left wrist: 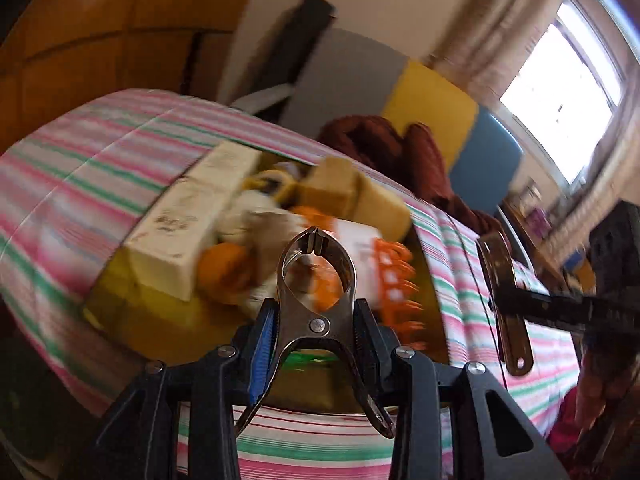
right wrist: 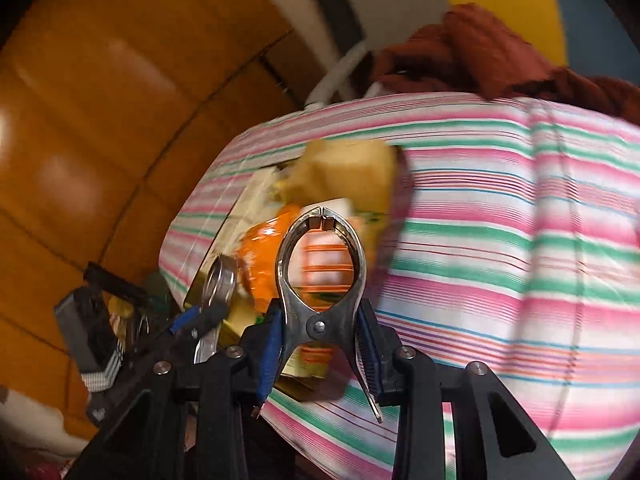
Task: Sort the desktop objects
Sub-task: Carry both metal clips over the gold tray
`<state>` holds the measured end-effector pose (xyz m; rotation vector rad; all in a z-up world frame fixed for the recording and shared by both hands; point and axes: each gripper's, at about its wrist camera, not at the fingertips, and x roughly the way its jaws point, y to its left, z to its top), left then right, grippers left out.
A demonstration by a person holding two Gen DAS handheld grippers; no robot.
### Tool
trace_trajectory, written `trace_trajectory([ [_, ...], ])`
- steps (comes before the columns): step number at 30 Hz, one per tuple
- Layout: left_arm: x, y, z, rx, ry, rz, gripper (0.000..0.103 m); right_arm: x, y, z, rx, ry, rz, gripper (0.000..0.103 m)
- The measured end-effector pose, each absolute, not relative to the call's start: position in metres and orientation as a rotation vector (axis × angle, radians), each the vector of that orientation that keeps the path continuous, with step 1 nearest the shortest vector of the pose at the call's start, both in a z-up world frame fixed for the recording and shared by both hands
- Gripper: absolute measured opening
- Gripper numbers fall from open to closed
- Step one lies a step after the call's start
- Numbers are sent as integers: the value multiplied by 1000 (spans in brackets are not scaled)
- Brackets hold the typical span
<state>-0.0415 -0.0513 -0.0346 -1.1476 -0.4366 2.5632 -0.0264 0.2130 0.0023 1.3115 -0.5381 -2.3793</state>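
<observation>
Both views are blurred by motion. A yellow tray [left wrist: 120,304] on the striped tablecloth [left wrist: 80,168] holds a pile: a cream box [left wrist: 188,216], tan blocks [left wrist: 356,196], an orange ball [left wrist: 226,274] and an orange comb-like piece [left wrist: 396,280]. My left gripper [left wrist: 316,236] is shut and empty above the pile. My right gripper [right wrist: 323,216] is shut and empty over the same pile [right wrist: 344,176]; it also shows at the right of the left wrist view [left wrist: 504,300]. The left gripper shows at the lower left of the right wrist view [right wrist: 218,280].
A dark red cloth [left wrist: 400,152] lies behind the table, with grey, yellow and blue panels [left wrist: 432,96] beyond. Orange floor tiles [right wrist: 100,120] lie to the left. A window [left wrist: 568,88] is at the far right. Striped cloth [right wrist: 500,240] spreads right of the tray.
</observation>
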Motion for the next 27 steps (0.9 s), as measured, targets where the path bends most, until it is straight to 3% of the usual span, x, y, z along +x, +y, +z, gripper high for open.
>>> trace_trajectory([
  [10, -71, -79, -60, -1213, -695, 2538, 39, -67, 100, -13, 1348, -39, -2264, 36],
  [12, -75, -83, -64, -1230, -770, 2466, 52, -73, 86, -19, 1353, 36, -2269, 36],
  [15, -69, -96, -66, -1240, -894, 2425, 55, -76, 77, -25, 1354, 92, -2258, 39],
  [18, -58, -105, -61, -1219, -874, 2475, 57, -71, 82, -22, 1322, 32, -2247, 48],
  [20, -54, -107, -59, -1220, -863, 2475, 56, -66, 87, -22, 1321, 1, -2250, 49],
  [23, -50, -107, -62, -1257, -821, 2455, 51, -58, 91, -30, 1374, 33, -2239, 42],
  [24, -50, -103, -64, -1271, -785, 2457, 38, -55, 90, -34, 1393, 50, -2232, 29],
  [26, -51, -98, -68, -1288, -738, 2451, 23, -53, 89, -40, 1400, 58, -2230, 25],
  [27, -52, -95, -71, -1302, -722, 2449, 21, -54, 89, -43, 1403, 56, -2229, 25],
])
